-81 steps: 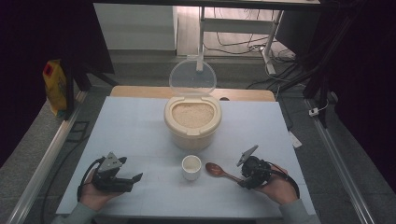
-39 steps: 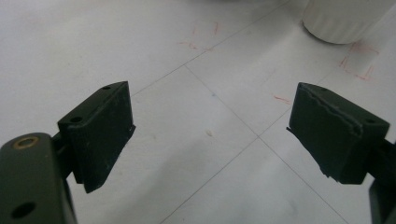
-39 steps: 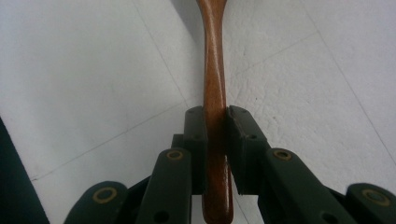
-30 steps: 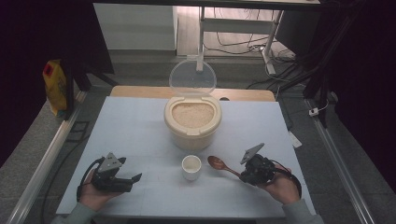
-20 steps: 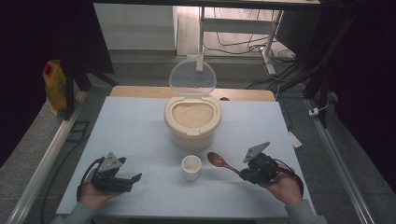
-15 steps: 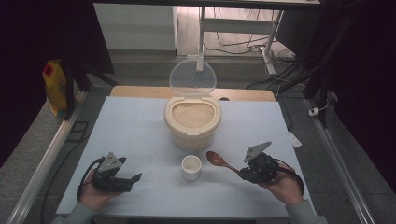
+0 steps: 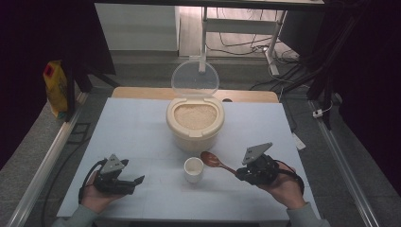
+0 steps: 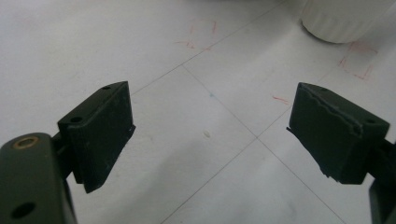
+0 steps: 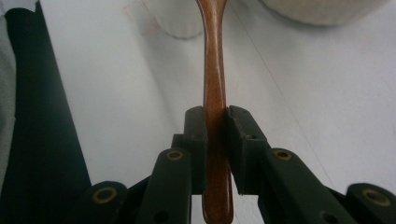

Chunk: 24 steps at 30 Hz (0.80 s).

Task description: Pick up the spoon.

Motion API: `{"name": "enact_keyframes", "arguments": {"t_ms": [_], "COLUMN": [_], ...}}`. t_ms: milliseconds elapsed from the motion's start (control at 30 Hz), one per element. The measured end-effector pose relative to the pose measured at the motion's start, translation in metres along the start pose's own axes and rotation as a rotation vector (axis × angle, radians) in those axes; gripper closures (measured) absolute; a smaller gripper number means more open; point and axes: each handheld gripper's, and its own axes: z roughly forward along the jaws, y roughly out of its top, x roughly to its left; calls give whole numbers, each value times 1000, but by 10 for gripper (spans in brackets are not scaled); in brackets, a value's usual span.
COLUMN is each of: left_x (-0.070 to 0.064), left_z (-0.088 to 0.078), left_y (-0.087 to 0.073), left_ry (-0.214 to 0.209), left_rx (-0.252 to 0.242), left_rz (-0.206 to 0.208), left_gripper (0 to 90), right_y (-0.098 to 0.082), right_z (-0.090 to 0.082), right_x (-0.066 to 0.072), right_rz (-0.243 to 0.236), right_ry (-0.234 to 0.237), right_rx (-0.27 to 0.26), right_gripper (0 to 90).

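Low and right of the middle, the right gripper [image 7: 241,174] pinches a smooth brown wooden spoon [image 7: 215,161] beside the small round white cup [image 7: 194,170], while the left gripper [image 7: 135,183] gapes wide at lower left.

A pale tabletop [image 7: 142,127] marked with thin lines and faint red corner marks. A small white cup [image 7: 193,169] stands on it between the two tongs. Beyond the cup, farther from both tongs, stands a cream container [image 7: 194,124] of rice, its clear lid raised.
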Motion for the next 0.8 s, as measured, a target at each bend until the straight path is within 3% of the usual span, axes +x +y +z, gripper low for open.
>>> {"name": "enact_keyframes", "arguments": {"t_ms": [367,533,800], "left_x": [-1,-3,-9], "left_z": [-1,-4,-7], "left_y": [2,9,23], "left_ry": [-6,-54,-94], "left_rx": [-6,-35,-43], "left_rz": [1,-12,9], "left_gripper": [137,138,145], "right_y": [17,26,46], "right_z": [4,7,13], "right_x": [5,9,18], "right_rz": [-35,-61,-124], "right_ry": [5,8,19], "right_rx": [-5,-7,-2], "right_gripper": [778,779,779]}}
